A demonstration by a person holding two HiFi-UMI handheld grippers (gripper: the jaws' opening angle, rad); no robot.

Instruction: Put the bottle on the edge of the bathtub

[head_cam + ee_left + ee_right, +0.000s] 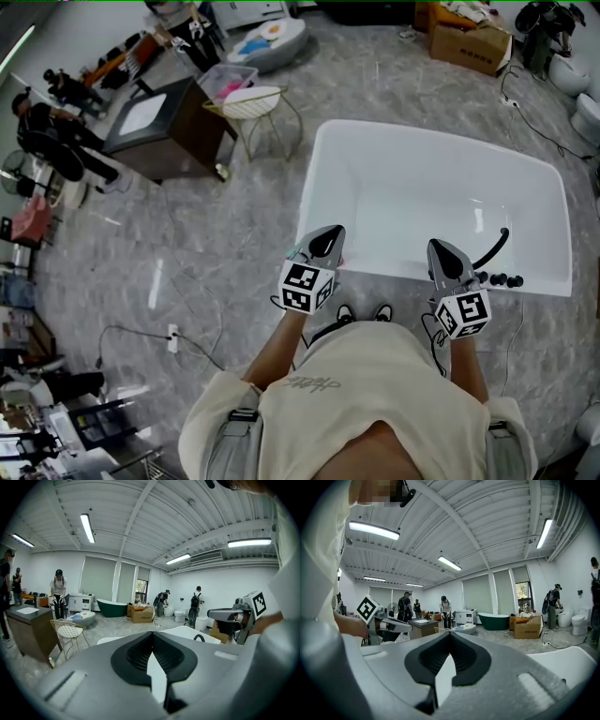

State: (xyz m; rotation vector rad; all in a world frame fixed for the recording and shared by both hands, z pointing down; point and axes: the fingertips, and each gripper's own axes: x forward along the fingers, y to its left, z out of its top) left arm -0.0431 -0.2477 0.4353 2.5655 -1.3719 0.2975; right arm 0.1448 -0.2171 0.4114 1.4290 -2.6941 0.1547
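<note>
Standing place: the person's shoes are resting just beside the bathtub, at its near long rim.
Left gripper: it is hanging over the rim by the tub's near left corner. Its jaws are lying closed tip to tip and holding nothing (its own view shows only the tub's white through the slit behind the tips).
Right gripper: it is hanging over the same rim, just left of the black tap fittings. Its jaws are likewise meeting and gripping nothing.
Bottle: it is showing in none of the three views.
Rim: the broad flat edge is running between the two grippers, and a black spout is curving into the basin at the right.
Open floor: the grey marbled floor is lying open left of the tub, with a cable trailing to a socket.
Farther: a wire chair and a dark cabinet are standing apart from the tub's far left corner, and a cardboard box is sitting beyond the far rim.
</note>
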